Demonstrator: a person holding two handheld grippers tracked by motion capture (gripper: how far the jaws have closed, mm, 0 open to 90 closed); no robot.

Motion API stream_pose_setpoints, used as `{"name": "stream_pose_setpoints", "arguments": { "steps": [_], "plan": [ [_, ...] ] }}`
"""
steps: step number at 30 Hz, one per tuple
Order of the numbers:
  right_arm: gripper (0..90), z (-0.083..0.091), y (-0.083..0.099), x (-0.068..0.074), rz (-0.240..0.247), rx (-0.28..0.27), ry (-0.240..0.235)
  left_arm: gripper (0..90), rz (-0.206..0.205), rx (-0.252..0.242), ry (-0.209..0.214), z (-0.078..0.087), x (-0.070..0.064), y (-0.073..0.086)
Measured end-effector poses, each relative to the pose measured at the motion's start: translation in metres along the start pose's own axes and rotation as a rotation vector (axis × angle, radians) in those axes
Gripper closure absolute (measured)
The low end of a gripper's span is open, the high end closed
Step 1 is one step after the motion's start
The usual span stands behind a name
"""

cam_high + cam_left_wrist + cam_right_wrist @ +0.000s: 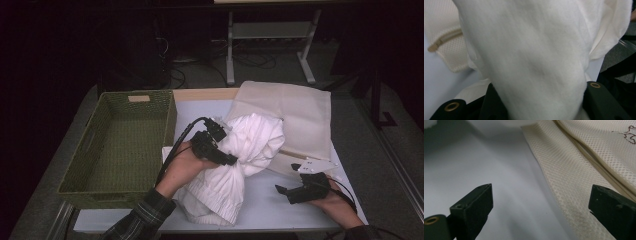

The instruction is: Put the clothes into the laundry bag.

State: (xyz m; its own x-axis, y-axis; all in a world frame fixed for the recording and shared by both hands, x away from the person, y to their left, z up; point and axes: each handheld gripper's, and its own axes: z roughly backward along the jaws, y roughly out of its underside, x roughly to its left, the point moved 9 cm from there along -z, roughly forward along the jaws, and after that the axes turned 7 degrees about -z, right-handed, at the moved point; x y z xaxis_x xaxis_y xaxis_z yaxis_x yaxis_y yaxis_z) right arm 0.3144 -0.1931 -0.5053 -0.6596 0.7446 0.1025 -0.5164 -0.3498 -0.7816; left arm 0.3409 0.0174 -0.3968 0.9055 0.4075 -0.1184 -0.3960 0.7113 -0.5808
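A bunched white garment (pixel 245 160) lies in the middle of the table, partly lifted. My left gripper (pixel 226 157) is shut on its gathered waist. In the left gripper view the white garment (pixel 531 55) bulges up between the two black jaws of my left gripper (pixel 541 105). A cream mesh laundry bag (pixel 295 112) lies flat behind and to the right of it, its zipper (pixel 442 41) showing. My right gripper (pixel 287 178) rests low at the front right, open and holding nothing. Seen along my right gripper (pixel 541 207), its spread jaws frame the mesh bag (pixel 579 170).
A green woven basket (pixel 97 145) with nothing inside takes up the table's left side. The pale table top (pixel 272 212) is bare in front of the right gripper. A dark floor and a white desk frame (pixel 270 35) lie beyond the far edge.
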Motion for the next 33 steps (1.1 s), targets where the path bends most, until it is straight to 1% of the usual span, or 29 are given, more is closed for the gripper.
{"name": "stream_pose_setpoints", "arguments": {
  "steps": [1,2,3,4,5,6,7,9,12,14,15,16,18,19,22,23,24,26,27,28,29,32,33],
  "plan": [
    [5.2,0.001,0.0,0.0,0.001,-0.001,0.001,55.6,0.004,0.006,0.002,-0.003,0.0,0.004],
    [5.3,0.001,0.0,-0.001,-0.002,-0.003,0.0,55.5,0.012,0.023,0.005,-0.008,0.001,0.014],
    [5.6,0.001,0.0,-0.001,-0.001,-0.005,0.0,55.3,0.012,0.023,0.005,-0.008,0.001,0.014],
    [6.0,0.002,0.0,-0.002,0.0,-0.004,0.003,55.1,0.015,0.044,-0.004,-0.014,0.002,0.024],
    [7.2,0.002,0.0,-0.002,-0.003,0.002,0.001,54.9,0.015,0.044,-0.004,-0.014,0.002,0.024],
    [8.4,0.003,0.001,-0.003,0.007,0.007,0.003,54.8,0.015,0.053,-0.01,-0.022,0.003,0.033],
    [8.9,0.004,0.0,-0.004,0.011,0.008,0.008,54.7,0.022,0.052,-0.007,-0.025,0.004,0.037],
    [8.9,0.006,-0.002,-0.003,0.001,0.003,-0.006,54.4,0.029,0.048,-0.004,-0.03,0.006,0.042],
    [10.5,0.008,-0.002,-0.003,-0.009,0.014,-0.01,53.8,0.028,0.048,-0.011,-0.035,0.007,0.045],
    [10.9,0.009,0.0,-0.004,-0.007,0.036,-0.008,52.8,0.025,0.047,-0.011,-0.039,0.008,0.049],
    [12.0,0.01,0.003,-0.005,-0.015,0.059,-0.01,52.2,0.025,0.04,-0.019,-0.044,0.008,0.052],
    [12.0,0.01,0.003,-0.005,-0.015,0.059,-0.01,51.9,0.025,0.04,-0.019,-0.044,0.008,0.052],
    [13.3,0.011,0.004,-0.007,-0.019,0.07,-0.007,51.6,0.026,0.028,-0.017,-0.048,0.009,0.056],
    [14.6,0.013,0.004,-0.008,-0.017,0.078,-0.014,51.3,0.029,0.013,-0.017,-0.051,0.009,0.059],
    [15.4,0.013,0.003,-0.009,-0.016,0.08,-0.01,50.4,0.021,0.007,-0.01,-0.052,0.01,0.062],
    [16.6,0.013,0.001,-0.011,-0.021,0.081,-0.006,50.2,0.005,0.003,-0.009,-0.053,0.01,0.063],
    [17.5,0.014,0.0,-0.011,-0.019,0.08,-0.009,50.1,0.005,0.003,-0.009,-0.053,0.01,0.063],
    [17.9,0.014,-0.002,-0.012,-0.015,0.077,-0.01,50.0,-0.007,0.004,-0.011,-0.054,0.009,0.063],
    [18.6,0.013,-0.006,-0.013,-0.016,0.073,-0.009,49.7,-0.017,0.006,-0.014,-0.055,0.008,0.063],
    [18.6,0.013,-0.006,-0.013,-0.016,0.073,-0.009,49.6,-0.017,0.006,-0.014,-0.055,0.008,0.063],
    [19.8,0.011,-0.01,-0.015,-0.02,0.067,-0.016,49.6,-0.02,0.007,-0.016,-0.055,0.008,0.063],
    [20.5,0.01,-0.016,-0.018,-0.02,0.063,-0.009,49.5,-0.013,0.003,-0.013,-0.056,0.009,0.064],
    [21.2,0.007,-0.022,-0.022,-0.029,0.053,-0.011,49.4,-0.013,0.003,-0.013,-0.056,0.009,0.064]
  ]
}}
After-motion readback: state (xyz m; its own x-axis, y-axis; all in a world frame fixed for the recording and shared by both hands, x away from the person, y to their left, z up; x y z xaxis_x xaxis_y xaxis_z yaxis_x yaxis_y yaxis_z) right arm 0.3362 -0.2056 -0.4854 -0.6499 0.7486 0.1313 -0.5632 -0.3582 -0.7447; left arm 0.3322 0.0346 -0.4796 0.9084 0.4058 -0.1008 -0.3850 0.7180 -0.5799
